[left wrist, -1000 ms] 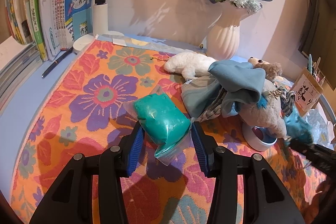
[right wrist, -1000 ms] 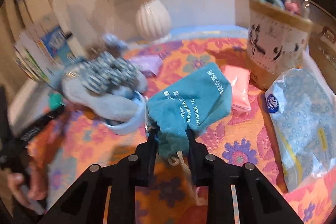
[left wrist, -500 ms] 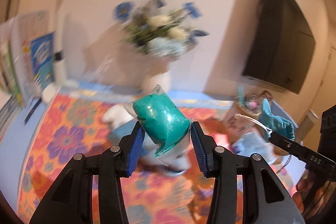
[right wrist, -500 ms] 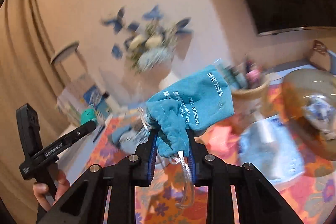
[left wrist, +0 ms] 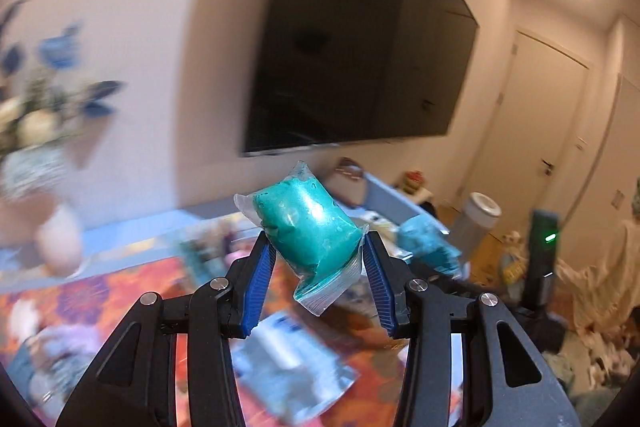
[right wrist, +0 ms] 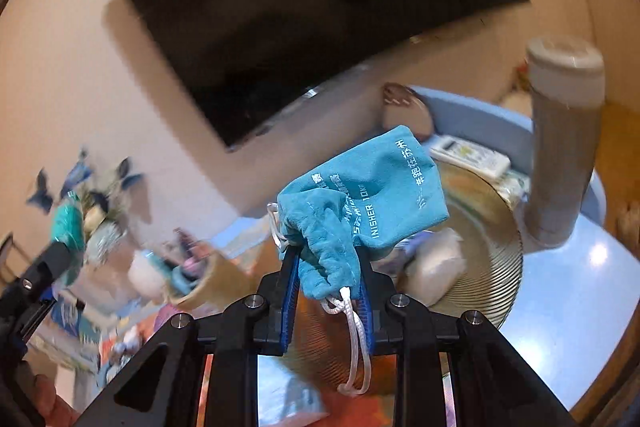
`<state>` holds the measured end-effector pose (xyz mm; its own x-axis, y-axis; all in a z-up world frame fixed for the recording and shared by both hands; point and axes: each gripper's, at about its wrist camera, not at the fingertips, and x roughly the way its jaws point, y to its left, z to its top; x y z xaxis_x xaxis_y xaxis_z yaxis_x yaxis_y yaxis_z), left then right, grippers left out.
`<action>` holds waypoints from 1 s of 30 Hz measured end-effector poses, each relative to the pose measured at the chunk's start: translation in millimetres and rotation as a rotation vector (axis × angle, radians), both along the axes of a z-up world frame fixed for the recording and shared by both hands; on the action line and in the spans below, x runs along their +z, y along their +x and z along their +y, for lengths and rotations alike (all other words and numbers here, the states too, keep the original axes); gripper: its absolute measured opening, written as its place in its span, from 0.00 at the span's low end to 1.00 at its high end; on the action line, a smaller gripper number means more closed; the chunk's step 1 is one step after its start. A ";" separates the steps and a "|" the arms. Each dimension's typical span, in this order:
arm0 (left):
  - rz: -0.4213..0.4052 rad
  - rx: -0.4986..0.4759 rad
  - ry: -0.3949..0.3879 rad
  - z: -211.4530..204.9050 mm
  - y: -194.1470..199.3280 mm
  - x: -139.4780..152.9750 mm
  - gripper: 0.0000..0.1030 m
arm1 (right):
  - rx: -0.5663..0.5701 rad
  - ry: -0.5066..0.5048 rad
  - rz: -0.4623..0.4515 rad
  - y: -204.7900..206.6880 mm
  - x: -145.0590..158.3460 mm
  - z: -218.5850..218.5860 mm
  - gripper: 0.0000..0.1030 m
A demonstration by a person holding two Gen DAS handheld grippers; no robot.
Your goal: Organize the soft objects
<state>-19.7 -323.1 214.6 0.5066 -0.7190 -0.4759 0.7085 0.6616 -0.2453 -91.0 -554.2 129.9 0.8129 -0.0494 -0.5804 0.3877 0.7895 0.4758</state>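
Mid-task: left hand-held gripper (left wrist: 319,259) is clamping the teal putty bag (left wrist: 306,227); right hand-held gripper (right wrist: 328,267) is clamping the blue drawstring pouch (right wrist: 360,199); neither is placed yet; more soft items are waiting on the tabletop (left wrist: 132,291).

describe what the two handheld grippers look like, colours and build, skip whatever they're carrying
Both are the same make. The left gripper and the right gripper each have two black plastic arms with triangular cut-outs, silver round bolt heads at the joints, and ribbed blue pads lining the inner faces of the fingers. No cables or sleeves show. In the right wrist view, the left gripper's black body looks long and slim.
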 end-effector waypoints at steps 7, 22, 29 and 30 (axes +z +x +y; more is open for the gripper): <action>0.082 -0.132 0.041 -80.1 24.3 -30.6 0.45 | -0.021 0.068 0.063 10.5 -36.2 -33.4 0.26; 0.096 -0.132 0.075 -35.4 14.7 -36.2 0.74 | 0.003 0.023 0.048 -26.2 -8.4 -12.7 0.70; -0.046 0.079 0.061 83.9 -20.1 17.8 0.74 | 0.217 -0.066 -0.031 -18.8 30.4 82.5 0.79; -0.061 0.121 0.063 103.4 -24.0 25.2 0.74 | 0.255 -0.080 -0.037 -16.1 32.8 100.4 0.79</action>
<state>-43.7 -219.7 239.9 0.6169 -0.6207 -0.4839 0.6354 0.7556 -0.1592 -107.0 -453.9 162.7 0.8257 0.1153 -0.5522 0.1550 0.8949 0.4186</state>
